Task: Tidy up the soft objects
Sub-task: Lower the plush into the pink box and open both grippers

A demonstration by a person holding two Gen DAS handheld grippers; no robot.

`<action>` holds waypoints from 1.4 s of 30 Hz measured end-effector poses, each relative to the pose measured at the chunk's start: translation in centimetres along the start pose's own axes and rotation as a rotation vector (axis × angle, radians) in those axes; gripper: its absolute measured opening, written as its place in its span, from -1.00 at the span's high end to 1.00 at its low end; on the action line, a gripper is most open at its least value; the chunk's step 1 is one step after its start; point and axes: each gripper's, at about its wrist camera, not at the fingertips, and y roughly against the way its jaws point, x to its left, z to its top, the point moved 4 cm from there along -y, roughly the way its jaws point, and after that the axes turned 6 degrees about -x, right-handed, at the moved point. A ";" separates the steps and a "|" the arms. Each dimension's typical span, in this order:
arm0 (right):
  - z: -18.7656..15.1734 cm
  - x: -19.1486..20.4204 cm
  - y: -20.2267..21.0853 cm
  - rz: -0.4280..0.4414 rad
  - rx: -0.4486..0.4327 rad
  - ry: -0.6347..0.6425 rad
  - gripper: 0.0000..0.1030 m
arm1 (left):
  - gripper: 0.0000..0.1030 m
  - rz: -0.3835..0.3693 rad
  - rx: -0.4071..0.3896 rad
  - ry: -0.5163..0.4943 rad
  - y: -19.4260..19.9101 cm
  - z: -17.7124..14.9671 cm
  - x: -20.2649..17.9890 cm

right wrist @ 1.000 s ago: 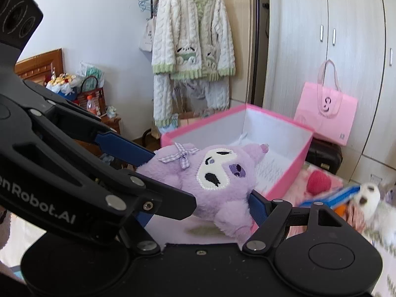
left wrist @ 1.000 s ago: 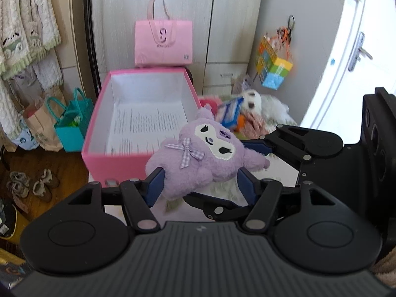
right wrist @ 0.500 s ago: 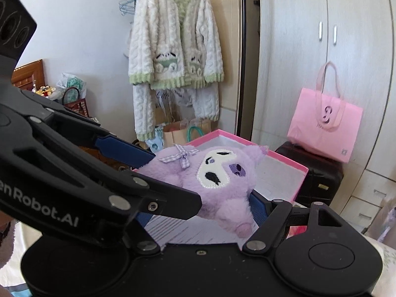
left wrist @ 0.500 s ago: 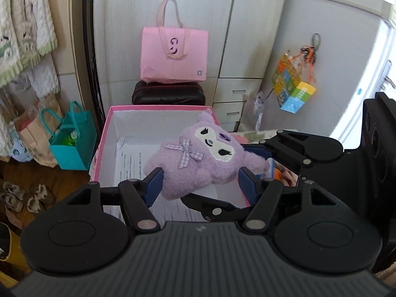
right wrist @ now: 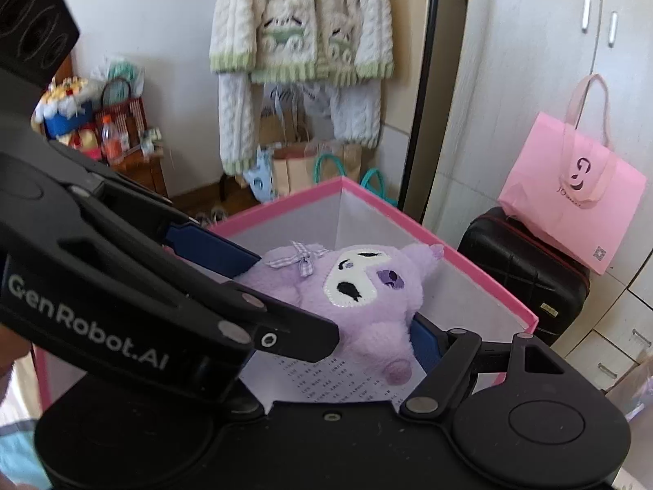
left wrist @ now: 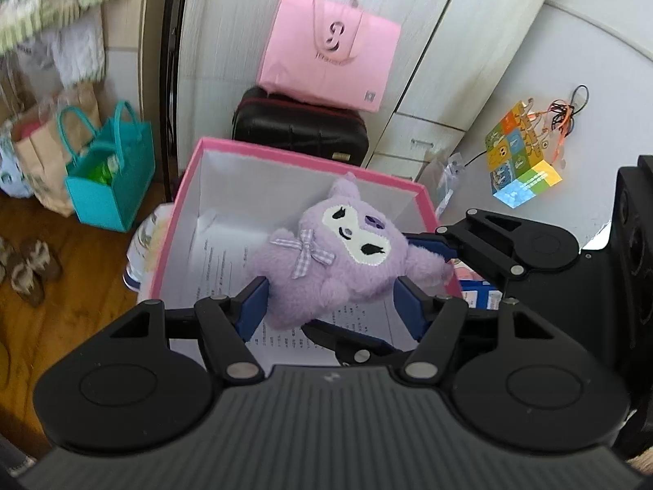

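Note:
A purple plush toy (left wrist: pixel 334 253) with a white face and a checked bow is held by both grippers above the open pink box (left wrist: pixel 294 159). My left gripper (left wrist: pixel 332 306) is shut on the plush's lower body, blue pads on each side. My right gripper (right wrist: pixel 326 310) is shut on the same plush (right wrist: pixel 347 286), and its fingers (left wrist: pixel 502 245) cross from the right in the left wrist view. The pink box (right wrist: pixel 481 273) has white walls and a printed paper sheet (left wrist: pixel 228 261) on its floor. The left gripper's arm hides the right gripper's left finger.
A pink tote bag (left wrist: pixel 330 49) sits on a black case (left wrist: pixel 302 130) behind the box. A teal bag (left wrist: pixel 110 179) and paper bags stand on the wooden floor at left. A colourful cube (left wrist: pixel 522 159) hangs at right. A white cardigan (right wrist: pixel 302 32) hangs on the wall.
Both grippers have carried the plush forward and over the pink box; the box now lies directly beneath it. The grip on the plush has not changed.

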 end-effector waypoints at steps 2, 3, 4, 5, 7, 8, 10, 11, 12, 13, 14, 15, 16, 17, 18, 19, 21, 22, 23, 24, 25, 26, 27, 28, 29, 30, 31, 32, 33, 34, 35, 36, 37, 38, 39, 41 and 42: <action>-0.1 -0.2 -0.8 0.001 0.026 0.001 -0.55 | -0.26 -0.003 0.015 0.015 -0.7 -0.1 0.4; -0.1 -0.1 -1.1 0.001 0.037 0.007 -0.55 | -0.26 -0.006 0.019 0.019 -1.0 -0.1 0.6; -0.1 -0.1 -1.3 -0.005 0.044 0.020 -0.55 | -0.26 -0.009 0.024 0.024 -1.2 -0.1 0.7; -0.1 -0.1 -1.5 -0.013 0.050 0.035 -0.55 | -0.26 -0.010 0.031 0.032 -1.5 -0.1 0.8; -0.2 -0.3 -1.9 -0.019 0.073 0.056 -0.55 | -0.26 -0.007 0.046 0.046 -2.0 -0.2 1.2; -0.4 -0.4 -2.0 -0.020 0.088 0.063 -0.52 | -0.26 -0.001 0.054 0.050 -2.3 -0.3 1.3; -0.5 -0.4 -2.5 -0.042 0.120 0.090 -0.53 | -0.32 0.019 0.050 0.050 -2.7 -0.4 1.4; -0.4 -0.3 -2.9 -0.060 0.132 0.107 -0.53 | -0.37 0.035 0.040 0.028 -2.8 -0.4 1.3; -0.6 -0.2 -3.0 -0.078 0.142 0.127 -0.53 | -0.40 0.054 0.041 0.001 -3.0 -0.5 1.2; -0.8 0.0 -3.1 -0.089 0.163 0.146 -0.52 | -0.40 0.062 0.045 -0.010 -3.2 -0.6 1.0; -1.0 0.1 -3.1 -0.093 0.179 0.156 -0.52 | -0.40 0.069 0.049 -0.016 -3.3 -0.7 0.9; -1.2 0.4 -3.0 -0.090 0.180 0.163 -0.52 | -0.41 0.070 0.047 -0.021 -3.1 -0.8 0.8; -1.3 0.5 -2.6 -0.087 0.170 0.166 -0.52 | -0.42 0.073 0.039 -0.031 -2.8 -0.8 0.6; -1.4 0.7 -2.2 -0.085 0.162 0.162 -0.52 | -0.42 0.079 0.025 -0.045 -2.4 -0.8 0.5; -1.6 0.7 -1.8 -0.082 0.155 0.154 -0.52 | -0.44 0.089 0.009 -0.061 -1.9 -0.7 0.3; -1.6 0.7 -1.3 -0.079 0.146 0.142 -0.52 | -0.46 0.103 -0.012 -0.086 -1.3 -0.6 0.1; -1.6 0.6 -0.3 -0.072 0.129 0.123 -0.53 | -0.48 0.123 -0.046 -0.134 0.0 -0.6 -0.5; -1.5 0.6 0.2 -0.071 0.119 0.116 -0.53 | -0.48 0.127 -0.058 -0.153 0.7 -0.7 -0.7; -1.5 0.6 0.9 -0.071 0.106 0.106 -0.53 | -0.48 0.126 -0.064 -0.164 1.3 -0.7 -0.9; -1.5 0.6 1.5 -0.068 0.097 0.097 -0.54 | -0.48 0.125 -0.072 -0.174 2.0 -0.8 -1.2; -1.5 0.7 2.1 -0.064 0.088 0.088 -0.54 | -0.49 0.127 -0.078 -0.182 2.6 -0.9 -1.4; -1.6 0.8 2.7 -0.061 0.081 0.079 -0.54 | -0.49 0.127 -0.085 -0.192 3.2 -1.0 -1.6; -1.6 0.8 3.2 -0.060 0.073 0.070 -0.54 | -0.49 0.127 -0.091 -0.204 3.9 -1.1 -1.9; -1.6 0.9 3.8 -0.058 0.067 0.062 -0.54 | -0.51 0.126 -0.095 -0.212 4.4 -1.2 -2.2; -1.6 1.0 4.4 -0.058 0.060 0.056 -0.54 | -0.51 0.124 -0.098 -0.220 5.0 -1.3 -2.5; -1.6 1.1 4.9 -0.059 0.053 0.051 -0.54 | -0.52 0.122 -0.101 -0.226 5.4 -1.4 -2.9; -1.7 1.3 5.5 -0.059 0.047 0.047 -0.54 | -0.52 0.122 -0.104 -0.233 5.9 -1.5 -3.2; -1.7 1.4 6.1 -0.058 0.041 0.045 -0.54 | -0.52 0.121 -0.105 -0.240 6.4 -1.7 -3.5; -1.8 1.6 6.6 -0.058 0.035 0.045 -0.54 | -0.52 0.119 -0.106 -0.247 6.9 -1.9 -3.9; -1.8 1.7 7.1 -0.059 0.029 0.042 -0.54 | -0.52 0.115 -0.106 -0.252 7.4 -2.2 -4.2; -1.8 1.9 7.9 -0.060 0.022 0.038 -0.54 | -0.52 0.106 -0.103 -0.256 7.9 -2.5 -4.6; -1.9 2.0 8.5 -0.063 0.016 0.035 -0.54 | -0.52 0.094 -0.097 -0.260 8.4 -2.7 -5.0; -1.9 2.1 9.2 -0.065 0.009 0.031 -0.55 | -0.53 0.081 -0.092 -0.261 8.9 -3.0 -5.5; -2.0 2.1 10.0 -0.065 0.001 0.025 -0.55 | -0.53 0.067 -0.087 -0.264 9.4 -3.2 -5.9; -2.0 2.2 10.8 -0.064 -0.006 0.017 -0.55 | -0.53 0.053 -0.083 -0.268 10.0 -3.4 -6.4; -2.1 2.1 12.5 -0.060 -0.020 -0.001 -0.55 | -0.53 0.027 -0.079 -0.279 11.1 -3.8 -7.4; -2.3 2.0 13.5 -0.058 -0.030 -0.008 -0.55 | -0.54 0.016 -0.078 -0.285 11.7 -4.1 -7.9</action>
